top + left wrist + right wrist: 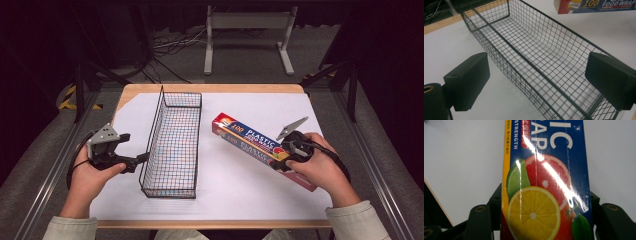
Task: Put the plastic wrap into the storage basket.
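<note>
A: Right hand-held gripper [289, 150]?
B: Clamped on the wrap box [250, 141], near its end, over the bench [240, 195] right of the basket [172, 145].
A: Left hand-held gripper [131, 150]?
B: Jaws apart, nothing between them, beside the basket.

The white table sheet [240, 190] is lit brightly from above, while the surrounding room is left dim. Streaks of glare are seen on the plastic wrap box [546, 182]. Slight softness is noticed everywhere.

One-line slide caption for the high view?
Right gripper clamps a plastic wrap box beside a wire basket; left gripper open at the basket's near left.
</note>
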